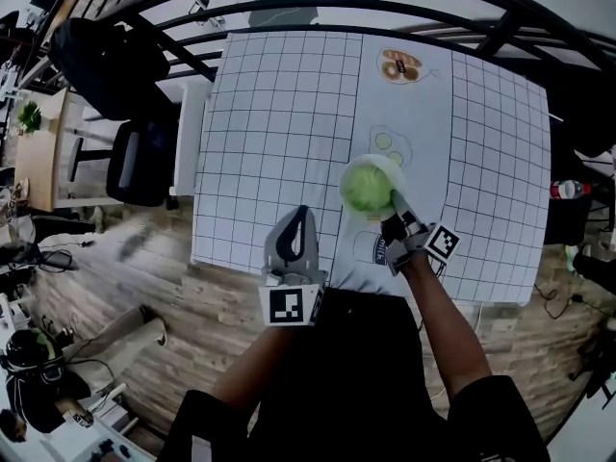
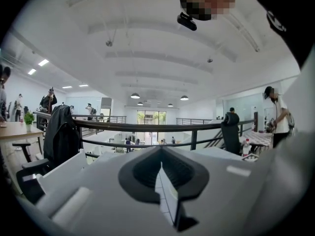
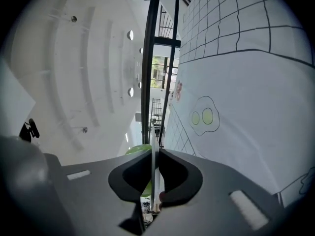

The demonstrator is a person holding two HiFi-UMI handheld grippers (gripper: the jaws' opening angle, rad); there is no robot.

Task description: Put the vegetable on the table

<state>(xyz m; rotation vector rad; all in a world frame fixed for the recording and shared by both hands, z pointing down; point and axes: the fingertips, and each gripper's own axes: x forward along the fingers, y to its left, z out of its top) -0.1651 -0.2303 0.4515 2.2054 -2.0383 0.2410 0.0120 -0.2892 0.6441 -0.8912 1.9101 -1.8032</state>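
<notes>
Currently, the table (image 1: pixel 279 114) — covered in a gridded cloth (image 1: pixel 260 191) — is filling most of the head view below me. A white bowl (image 1: pixel 352 169) is sitting over the cloth's plain middle strip, and the green vegetable (image 1: pixel 367 189) is lying inside that bowl. My right claw (image 1: pixel 393 202) is gripping the bowl by its near rim: in the right gripper view both jaws are pressing on that thin white edge, with green showing behind one of them. Whether the bowl is touching the cloth, I cannot tell. My left claw (image 1: pixel 302 212) is hovering over the table's near edge, left of the bowl — jaws closed together, holding nothing.
</notes>
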